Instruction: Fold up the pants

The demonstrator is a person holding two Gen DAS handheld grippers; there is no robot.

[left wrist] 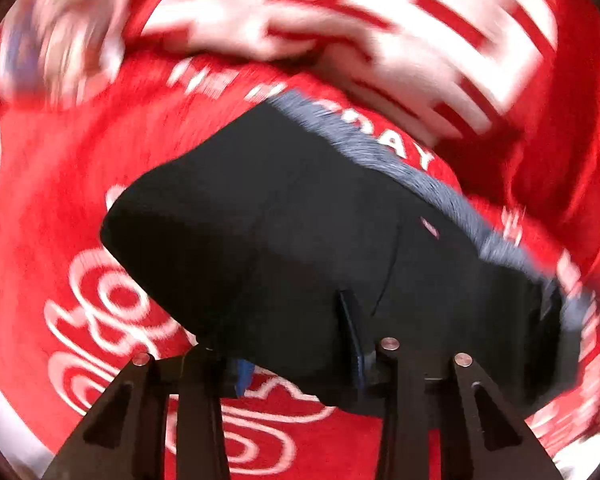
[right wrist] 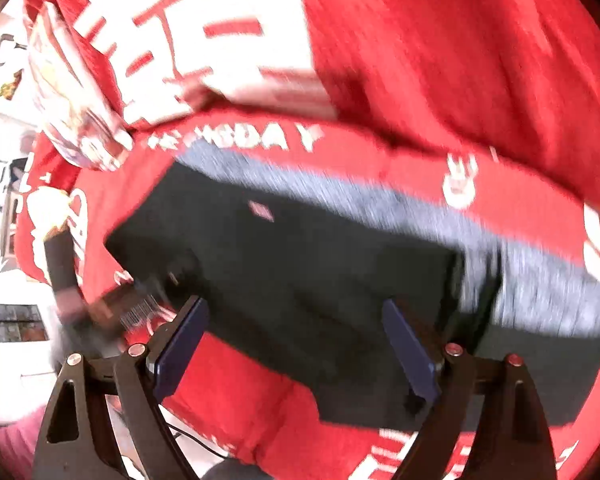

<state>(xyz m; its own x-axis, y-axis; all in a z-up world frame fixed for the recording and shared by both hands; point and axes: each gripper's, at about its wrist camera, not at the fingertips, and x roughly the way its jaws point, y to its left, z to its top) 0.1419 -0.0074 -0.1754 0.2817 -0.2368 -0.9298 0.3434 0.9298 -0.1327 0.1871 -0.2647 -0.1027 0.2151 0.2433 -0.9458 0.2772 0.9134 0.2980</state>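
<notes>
The black pants [left wrist: 300, 240] with a grey waistband [left wrist: 384, 152] lie folded into a compact block on a red printed cloth [left wrist: 80, 200]. My left gripper [left wrist: 300, 364] is open, its fingers at the block's near edge, one pad [left wrist: 350, 332] on the black fabric. In the right wrist view the pants [right wrist: 320, 272] lie the same way with the waistband [right wrist: 380, 200] at the far side. My right gripper [right wrist: 296, 340] is open and empty, its blue pads [right wrist: 184, 344] spread just over the near edge. Both views are motion-blurred.
The red cloth with white lettering [right wrist: 260, 140] covers the surface, with a bunched-up part [left wrist: 340, 20] beyond the pants. At the left of the right wrist view, a person's forearm [right wrist: 62, 264] and the other gripper [right wrist: 140, 304] show, with a bright room behind.
</notes>
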